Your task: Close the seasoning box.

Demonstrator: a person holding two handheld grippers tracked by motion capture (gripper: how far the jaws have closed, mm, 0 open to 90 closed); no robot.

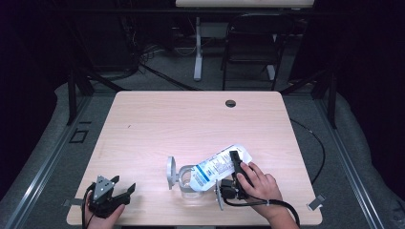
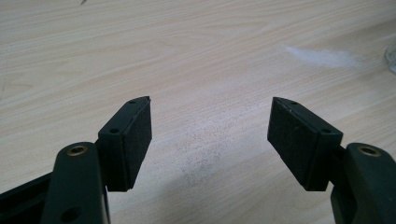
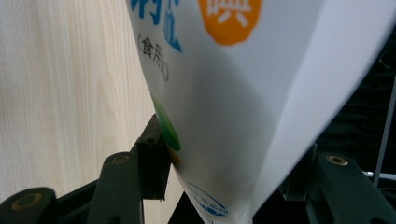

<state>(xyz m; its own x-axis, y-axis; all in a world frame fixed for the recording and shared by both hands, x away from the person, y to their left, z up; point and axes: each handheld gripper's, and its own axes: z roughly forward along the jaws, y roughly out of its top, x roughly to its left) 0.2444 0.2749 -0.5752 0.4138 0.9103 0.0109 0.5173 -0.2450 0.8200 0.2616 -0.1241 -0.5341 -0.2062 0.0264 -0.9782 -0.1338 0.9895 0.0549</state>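
Observation:
A white pouch (image 1: 217,164) with blue print lies tilted, its lower end resting in a clear glass jar (image 1: 187,187) near the table's front edge. My right gripper (image 1: 232,168) is shut on the pouch's upper part, with a hand behind it. In the right gripper view the pouch (image 3: 233,93) sits squeezed between both black jaws of that gripper (image 3: 224,172). A grey round lid (image 1: 171,172) stands up at the jar's left. My left gripper (image 1: 123,185) rests at the front left corner, open over bare wood (image 2: 210,135), with nothing between its pads (image 2: 140,135).
The wooden table (image 1: 191,119) has a dark cable hole (image 1: 230,103) near its far edge. A black chair (image 1: 250,43) and a white table leg (image 1: 197,47) stand beyond it. A cable (image 1: 320,148) loops off the right side.

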